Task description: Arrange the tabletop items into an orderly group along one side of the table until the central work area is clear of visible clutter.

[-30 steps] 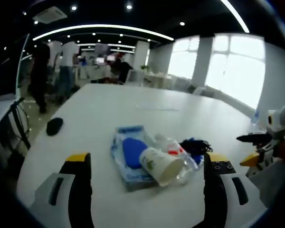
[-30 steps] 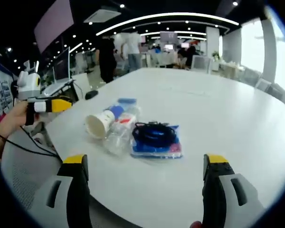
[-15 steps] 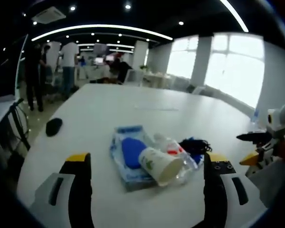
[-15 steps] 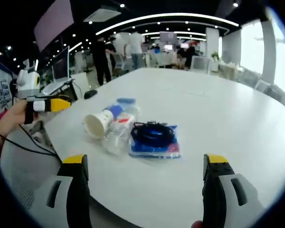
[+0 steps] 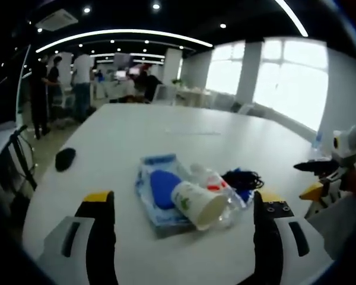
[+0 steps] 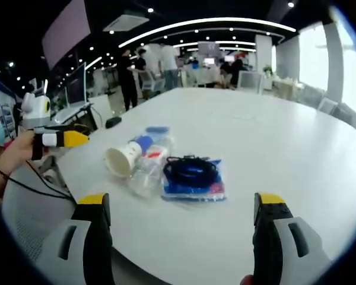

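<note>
On the white counter in the left gripper view, a small heap of clutter lay just ahead of my left hand-held gripper, whose yellow-tipped jaws stood wide apart and held nothing. A paper cup lay on its side with its mouth toward me, resting against a clear plastic bottle with a red label. Beside them sat a blue-and-white plastic packet, and behind the bottle a coil of black cable. A dark computer mouse sat well apart, near the counter's left edge. At the right edge of this view my right hand-held gripper hung off the counter's side. People stood in the office beyond.

In the right gripper view, my right hand-held gripper was likewise released, jaws spread and empty, short of the heap. The paper cup lay tipped with its mouth toward the left, touching the plastic bottle. Just beside them the black cable rested coiled on a blue packet. The mouse lay far off near the counter's edge. My left hand gripped the left hand-held gripper beside the counter.
</note>
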The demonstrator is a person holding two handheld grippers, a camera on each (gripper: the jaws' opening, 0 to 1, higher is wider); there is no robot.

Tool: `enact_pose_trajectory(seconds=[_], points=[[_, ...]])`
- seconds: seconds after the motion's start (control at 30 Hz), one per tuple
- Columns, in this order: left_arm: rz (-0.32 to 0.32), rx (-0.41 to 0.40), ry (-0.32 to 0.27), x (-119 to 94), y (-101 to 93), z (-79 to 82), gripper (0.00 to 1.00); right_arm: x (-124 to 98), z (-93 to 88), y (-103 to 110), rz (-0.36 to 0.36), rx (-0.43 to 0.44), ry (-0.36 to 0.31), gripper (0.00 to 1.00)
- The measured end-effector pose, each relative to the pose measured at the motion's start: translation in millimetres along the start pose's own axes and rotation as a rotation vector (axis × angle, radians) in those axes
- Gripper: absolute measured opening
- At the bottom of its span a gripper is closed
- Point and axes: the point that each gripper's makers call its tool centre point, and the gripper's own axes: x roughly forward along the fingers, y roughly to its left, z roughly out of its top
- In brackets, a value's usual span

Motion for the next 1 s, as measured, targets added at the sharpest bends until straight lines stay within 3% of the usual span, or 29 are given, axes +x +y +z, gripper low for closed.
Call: enact_pose_trajectory(seconds=[0.23, 1.0], points=[[-0.004, 0.027, 0.027, 1, -3.9, -5.0, 0.92, -2, 15.6, 6, 0.032, 0.0, -0.063, 0.99], [-0.043, 0.037, 0.042, 4, -10.5, -6.7, 0.91, 19, 41.5, 15, 0.141, -0.083, -0.088, 0.99]])
